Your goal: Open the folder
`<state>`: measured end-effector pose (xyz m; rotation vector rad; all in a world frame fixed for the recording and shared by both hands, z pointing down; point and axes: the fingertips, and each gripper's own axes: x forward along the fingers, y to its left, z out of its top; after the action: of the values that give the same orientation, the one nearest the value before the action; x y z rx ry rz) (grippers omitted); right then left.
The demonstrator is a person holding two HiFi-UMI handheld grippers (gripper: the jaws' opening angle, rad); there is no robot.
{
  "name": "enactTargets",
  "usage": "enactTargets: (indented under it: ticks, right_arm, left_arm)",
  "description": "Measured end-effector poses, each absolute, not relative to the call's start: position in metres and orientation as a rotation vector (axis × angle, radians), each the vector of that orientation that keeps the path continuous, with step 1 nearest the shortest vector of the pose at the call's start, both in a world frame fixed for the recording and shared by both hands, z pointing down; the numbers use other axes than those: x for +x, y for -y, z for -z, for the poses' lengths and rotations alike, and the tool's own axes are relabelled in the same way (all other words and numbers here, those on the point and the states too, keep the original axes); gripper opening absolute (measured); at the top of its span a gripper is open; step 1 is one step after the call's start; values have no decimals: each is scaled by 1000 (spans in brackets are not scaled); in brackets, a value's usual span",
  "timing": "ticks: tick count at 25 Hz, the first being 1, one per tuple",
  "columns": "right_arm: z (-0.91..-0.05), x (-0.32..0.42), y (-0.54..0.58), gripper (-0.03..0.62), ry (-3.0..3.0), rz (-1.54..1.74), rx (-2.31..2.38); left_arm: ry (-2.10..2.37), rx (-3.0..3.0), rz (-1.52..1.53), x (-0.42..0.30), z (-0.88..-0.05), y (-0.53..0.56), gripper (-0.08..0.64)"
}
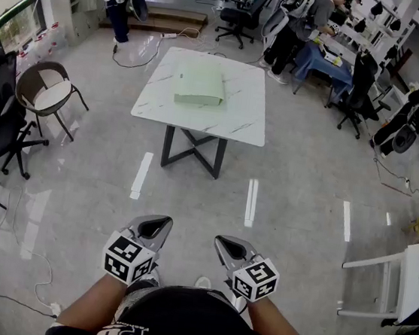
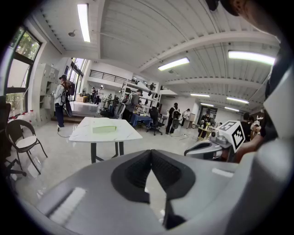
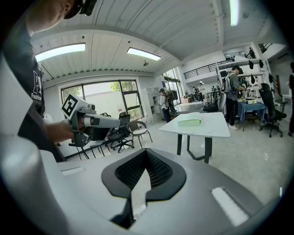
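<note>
Workshop: folder point(image 1: 200, 86) lying closed on the far table point(image 1: 238, 121).
Left gripper point(image 1: 163, 224) and right gripper point(image 1: 223, 243) are hovering closed, empty, well apart from it; approaching likely comes next.

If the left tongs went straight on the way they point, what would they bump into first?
Probably nothing close. The left tongs point over bare floor, passing just right of the table with the folder. Farther off stands an office chair, but the depth is unclear.

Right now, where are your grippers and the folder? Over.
Left gripper and right gripper shut, empty, low by the body. Folder closed on table, out ahead. Nothing in the way. Over.
</note>
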<state>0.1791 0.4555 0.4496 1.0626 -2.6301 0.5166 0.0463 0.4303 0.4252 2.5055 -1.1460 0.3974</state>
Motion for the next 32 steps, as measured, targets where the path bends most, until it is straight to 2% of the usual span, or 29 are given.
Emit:
enactTargets:
  ticks: [18, 32]
  right_arm:
    - [-444, 146, -449, 0, 2653, -554, 1063]
    - [-450, 62, -451, 0, 2630, -514, 1088]
  left_arm:
    - [1097, 2444, -330, 16, -429, -427, 57]
    - [1111, 2494, -365, -69, -433, -429, 57]
